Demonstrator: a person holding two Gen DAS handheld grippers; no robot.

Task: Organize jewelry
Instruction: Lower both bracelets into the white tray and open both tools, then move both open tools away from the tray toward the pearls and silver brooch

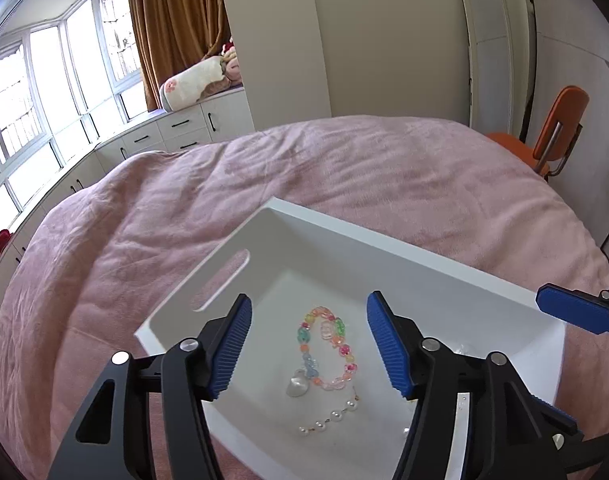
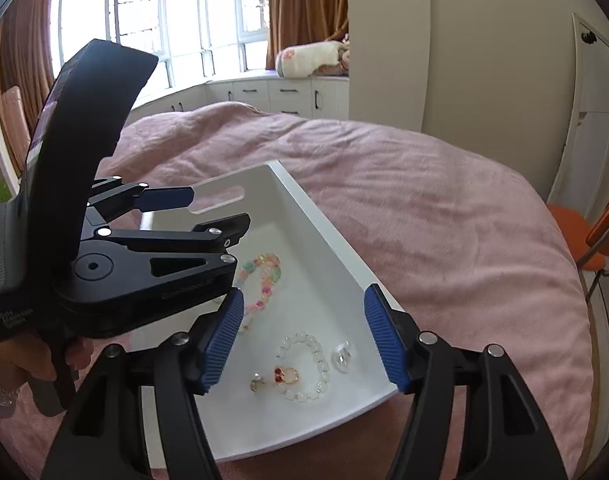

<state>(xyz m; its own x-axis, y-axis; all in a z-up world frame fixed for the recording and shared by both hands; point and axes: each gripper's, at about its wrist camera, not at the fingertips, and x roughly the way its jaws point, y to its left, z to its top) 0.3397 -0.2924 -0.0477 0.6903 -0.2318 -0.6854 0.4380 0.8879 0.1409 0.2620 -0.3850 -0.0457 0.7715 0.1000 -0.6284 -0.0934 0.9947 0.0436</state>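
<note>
White tray (image 1: 384,248) on bed (image 1: 344,160) already holds 3 bracelets; both grippers' fingers apart, empty. Judged: task nearly complete.

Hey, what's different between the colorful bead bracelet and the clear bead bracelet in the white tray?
The colorful bead bracelet mixes pink, green, orange and blue beads; the clear bead bracelet is pale and see-through throughout. The colorful one lies farther along the white tray, toward its slotted handle end, beneath the left gripper; the clear one lies at the near end, beneath the right gripper. The colorful one's loop is stretched long; the clear one's is rounder. Both lie flat and ungripped, each with a small charm.
</note>
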